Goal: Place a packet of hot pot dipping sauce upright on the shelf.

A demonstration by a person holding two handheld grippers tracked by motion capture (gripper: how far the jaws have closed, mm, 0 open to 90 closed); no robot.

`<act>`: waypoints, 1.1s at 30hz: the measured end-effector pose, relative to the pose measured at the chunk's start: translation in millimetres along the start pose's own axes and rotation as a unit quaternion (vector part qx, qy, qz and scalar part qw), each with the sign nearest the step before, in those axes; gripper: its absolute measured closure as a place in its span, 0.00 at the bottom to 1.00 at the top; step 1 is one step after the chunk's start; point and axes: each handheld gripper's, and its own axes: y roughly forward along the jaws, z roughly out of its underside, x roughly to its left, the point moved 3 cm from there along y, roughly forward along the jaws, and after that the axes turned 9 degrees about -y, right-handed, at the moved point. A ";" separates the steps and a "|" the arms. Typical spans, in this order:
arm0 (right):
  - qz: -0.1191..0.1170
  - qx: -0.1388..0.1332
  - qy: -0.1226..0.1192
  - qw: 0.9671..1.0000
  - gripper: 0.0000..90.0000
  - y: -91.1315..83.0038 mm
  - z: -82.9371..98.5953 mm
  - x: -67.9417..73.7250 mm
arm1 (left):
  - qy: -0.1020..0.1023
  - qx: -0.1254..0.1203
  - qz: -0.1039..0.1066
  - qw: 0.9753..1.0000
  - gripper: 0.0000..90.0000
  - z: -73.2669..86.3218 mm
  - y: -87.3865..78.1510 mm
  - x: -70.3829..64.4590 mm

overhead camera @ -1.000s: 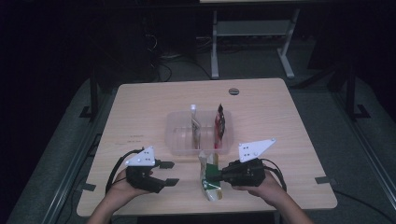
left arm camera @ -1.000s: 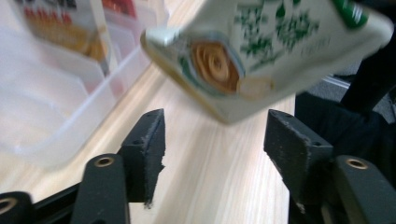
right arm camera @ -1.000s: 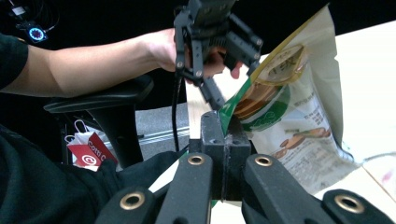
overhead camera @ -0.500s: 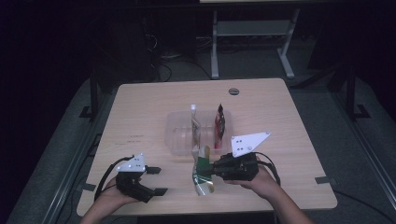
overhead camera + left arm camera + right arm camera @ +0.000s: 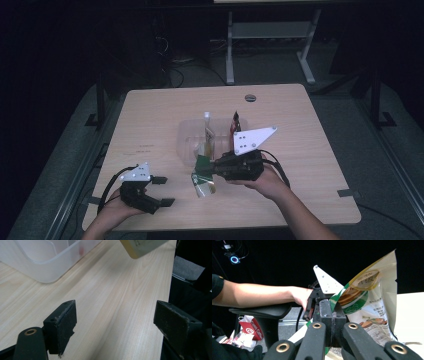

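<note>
The right tool [image 5: 212, 169] is clamped on a corner of a snack packet [image 5: 202, 176]; in the right gripper view its two black jaws are pressed together with the green edge of the packet [image 5: 372, 302] between them. The packet hangs down from the jaws, just above the counter [image 5: 160, 115]. It is cream and green, with a gold oval that carries Asian characters and, lower, a block of small print. I cannot read any of this. A picture of round biscuits is also on it.

Just behind the right tool stands a clear plastic box [image 5: 192, 145] with upright packets in it, one pale [image 5: 207, 131] and one dark red [image 5: 235, 122]; their print is too small to read.

The left tool [image 5: 162, 191] is well apart from the packet, near the front edge of the counter. Its jaws stand wide apart with nothing between them, over the bare wood [image 5: 117, 302]. In the left gripper view a corner of the clear box [image 5: 47, 262] is ahead of it.

Past the left tool [image 5: 312, 307], in the right gripper view, a red wrapper [image 5: 250, 328] lies below the counter, with white letters "Cotti Coffee".
</note>
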 end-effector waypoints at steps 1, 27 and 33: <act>0.002 -0.002 -0.004 1.000 1.00 1.5 -1.9 -2.4 | 0.002 0.000 -0.002 1.000 0.20 -0.1 -0.4 0.8; 0.024 0.007 -0.013 1.000 1.00 25.7 -31.7 -64.9 | 0.000 -0.002 -0.007 1.000 0.20 2.8 0.4 6.4; 0.036 0.025 0.006 0.999 1.00 28.1 -19.9 -84.8 | 0.003 0.004 -0.003 1.000 0.20 3.3 1.5 5.8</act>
